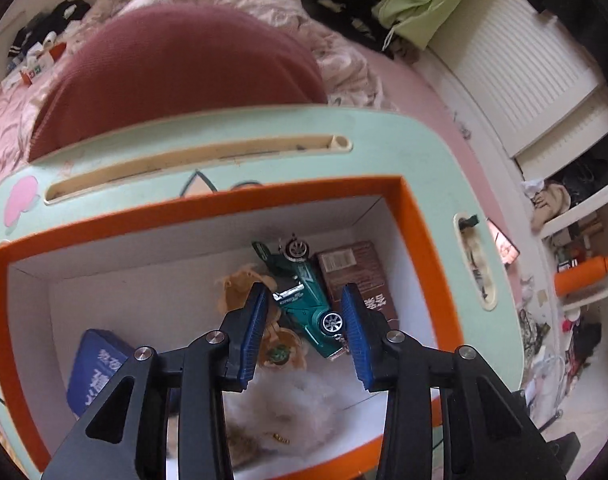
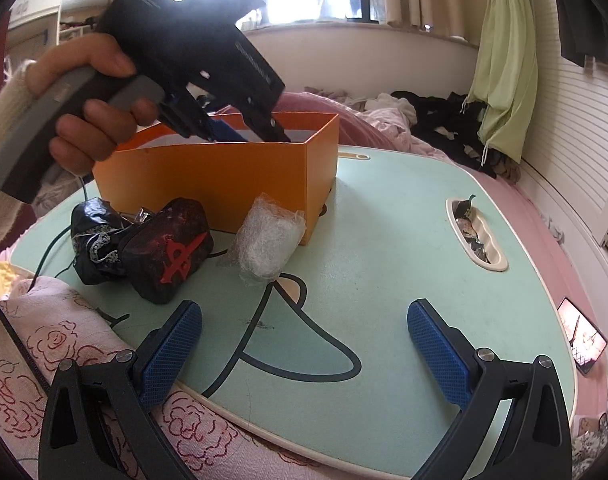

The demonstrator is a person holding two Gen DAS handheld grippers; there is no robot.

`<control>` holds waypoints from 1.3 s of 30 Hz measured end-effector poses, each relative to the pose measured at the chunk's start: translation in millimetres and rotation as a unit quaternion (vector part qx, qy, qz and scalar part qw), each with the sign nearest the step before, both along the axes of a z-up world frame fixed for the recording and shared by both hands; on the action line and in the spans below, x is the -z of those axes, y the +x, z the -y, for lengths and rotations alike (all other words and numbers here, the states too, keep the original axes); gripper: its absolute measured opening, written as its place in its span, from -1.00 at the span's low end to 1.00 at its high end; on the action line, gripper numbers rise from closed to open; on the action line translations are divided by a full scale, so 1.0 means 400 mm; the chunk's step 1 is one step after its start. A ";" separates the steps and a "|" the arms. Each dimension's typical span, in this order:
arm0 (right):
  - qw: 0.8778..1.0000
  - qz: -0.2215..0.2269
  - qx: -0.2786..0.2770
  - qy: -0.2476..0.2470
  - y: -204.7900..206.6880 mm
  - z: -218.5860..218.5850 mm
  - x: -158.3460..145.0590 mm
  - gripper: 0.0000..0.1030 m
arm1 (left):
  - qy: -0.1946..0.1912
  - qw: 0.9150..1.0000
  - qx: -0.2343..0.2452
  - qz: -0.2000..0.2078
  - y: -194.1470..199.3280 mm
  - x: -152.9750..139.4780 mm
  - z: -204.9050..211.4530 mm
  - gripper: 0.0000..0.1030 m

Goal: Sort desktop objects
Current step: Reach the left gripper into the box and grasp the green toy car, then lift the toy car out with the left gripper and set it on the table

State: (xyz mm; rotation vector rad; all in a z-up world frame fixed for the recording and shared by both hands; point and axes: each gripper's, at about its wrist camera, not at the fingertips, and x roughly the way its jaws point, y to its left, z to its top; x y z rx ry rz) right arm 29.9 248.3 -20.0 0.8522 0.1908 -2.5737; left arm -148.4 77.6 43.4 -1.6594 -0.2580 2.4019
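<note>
Partly narrowed left claw (image 1: pixel 304 312) empty over orange box (image 1: pixel 208 208); right claw (image 2: pixel 304 336) wide.

One orange box (image 2: pixel 224 176) | inside it: one green toy car (image 1: pixel 304 300), one brown carton (image 1: pixel 360 280), one blue carton (image 1: pixel 94 372), one white fluffy item (image 1: pixel 292 408) | on the lap desk (image 2: pixel 384 280) outside: two dark wrapped bundles (image 2: pixel 168 248), one bubble-wrapped packet (image 2: pixel 270 240) | two grippers (image 1: pixel 304 316)
</note>
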 end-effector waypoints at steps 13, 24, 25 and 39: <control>1.000 0.000 0.000 0.000 0.001 0.002 -0.002 0.99 | 0.032 0.996 0.029 -0.075 0.042 -0.070 0.049 -0.51; 1.000 -0.001 0.000 0.000 0.004 0.002 0.000 0.99 | 0.116 0.982 0.047 -0.141 0.151 -0.192 0.108 -0.51; 1.000 -0.001 0.000 0.000 0.004 0.002 0.000 0.99 | 0.123 0.981 0.051 -0.144 0.170 -0.194 0.113 -0.51; 1.000 -0.001 0.000 -0.001 0.006 0.002 0.001 0.99 | 0.201 0.964 0.042 -0.168 0.316 -0.172 0.245 -0.51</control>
